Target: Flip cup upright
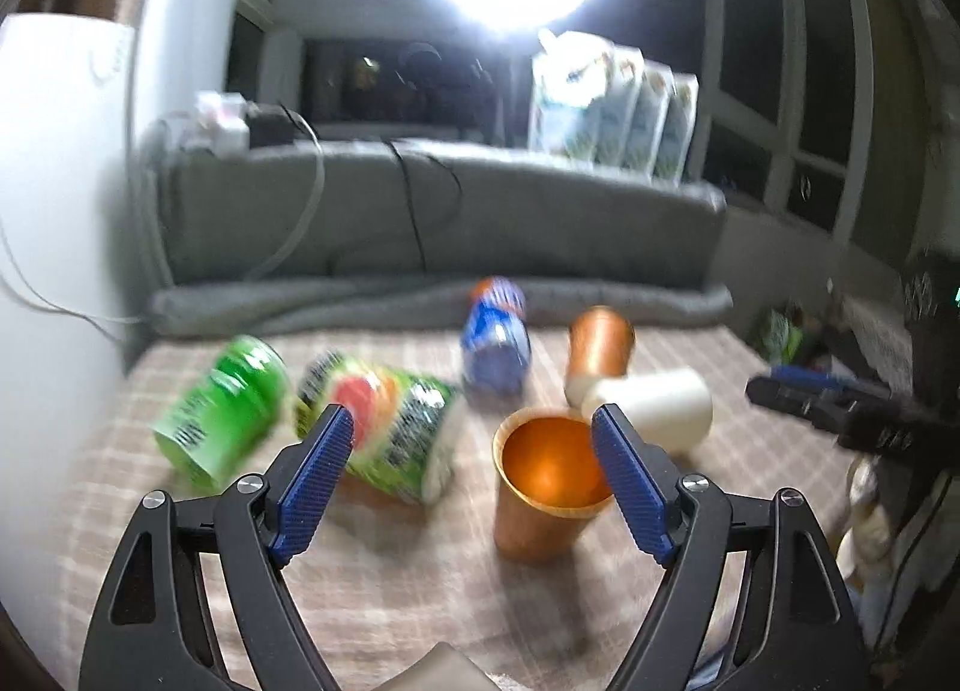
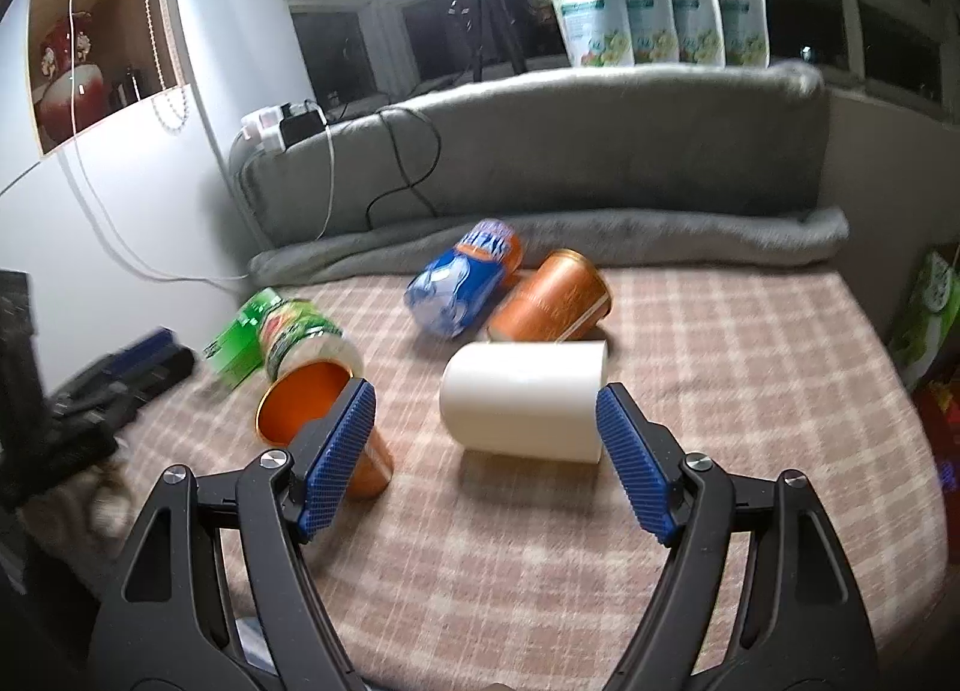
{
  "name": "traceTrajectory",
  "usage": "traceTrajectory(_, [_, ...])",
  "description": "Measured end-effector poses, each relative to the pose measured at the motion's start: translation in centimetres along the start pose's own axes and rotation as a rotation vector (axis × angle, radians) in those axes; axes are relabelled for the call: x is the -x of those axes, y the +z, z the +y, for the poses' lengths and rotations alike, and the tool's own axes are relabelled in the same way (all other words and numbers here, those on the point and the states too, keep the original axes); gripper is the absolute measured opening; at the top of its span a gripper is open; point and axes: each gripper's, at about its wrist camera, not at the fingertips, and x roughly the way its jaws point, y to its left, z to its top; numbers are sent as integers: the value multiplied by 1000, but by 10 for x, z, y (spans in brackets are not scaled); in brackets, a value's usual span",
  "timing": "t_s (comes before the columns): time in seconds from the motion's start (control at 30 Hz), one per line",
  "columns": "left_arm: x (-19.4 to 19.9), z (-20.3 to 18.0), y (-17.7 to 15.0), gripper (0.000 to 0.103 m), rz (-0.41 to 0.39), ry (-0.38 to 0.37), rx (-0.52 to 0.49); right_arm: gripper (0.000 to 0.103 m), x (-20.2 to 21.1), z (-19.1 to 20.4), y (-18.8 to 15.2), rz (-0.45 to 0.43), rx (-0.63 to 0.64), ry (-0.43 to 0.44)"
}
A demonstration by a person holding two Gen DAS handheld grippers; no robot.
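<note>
1. Surface: a checked beige-and-white cloth (image 2: 690, 511) covers the bed-like surface that carries everything. A grey padded backrest (image 2: 570, 151) runs along its far edge, with a rolled grey blanket at its foot. The room is dark behind the windows; a bright round lamp glares overhead.
2. Task item: a white plain cylindrical cup (image 2: 522, 400) lies on its side near the middle of the cloth, straight ahead of the right gripper. Which end is the mouth cannot be told.
3. Handling, judged: the cup looks light, stiff and smooth, so it may roll or slip. A hold across the mid-wall seems soundest.
4. Other items: an orange metallic cup (image 1: 549, 487) stands mouth-up toward the near left. A green printed container (image 1: 396, 427) and a green box (image 1: 222, 409) lie toward the left edge. A blue packet (image 2: 462, 286) and an orange printed can (image 2: 552, 301) lie near the far edge.
5. Right gripper (image 2: 486, 457): jaws spread wide, holding nothing, short of the white cup.
6. Left gripper (image 1: 474, 475): jaws spread wide, empty, by the orange cup's rim; contact cannot be told.
</note>
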Motion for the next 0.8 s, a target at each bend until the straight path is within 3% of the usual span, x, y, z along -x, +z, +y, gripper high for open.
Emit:
traceTrajectory(0.23, [27, 6, 22, 83, -133, 95, 37, 92, 10, 13, 11, -87, 40, -96])
traceTrajectory(0.37, [40, 7, 30, 83, -203, 164, 46, 103, 16, 17, 16, -145, 49, -164])
traceTrajectory(0.47, [44, 5, 33, 84, -237, 232, 42, 103, 21, 19, 19, -184, 57, -214])
traceTrajectory(0.6, [41, 1, 31, 84, -223, 259, 19, 103, 25, 21, 22, -222, 75, -286])
traceTrajectory(0.8, [38, 1, 29, 85, -192, 236, 40, 103, 27, 20, 23, -232, 73, -304])
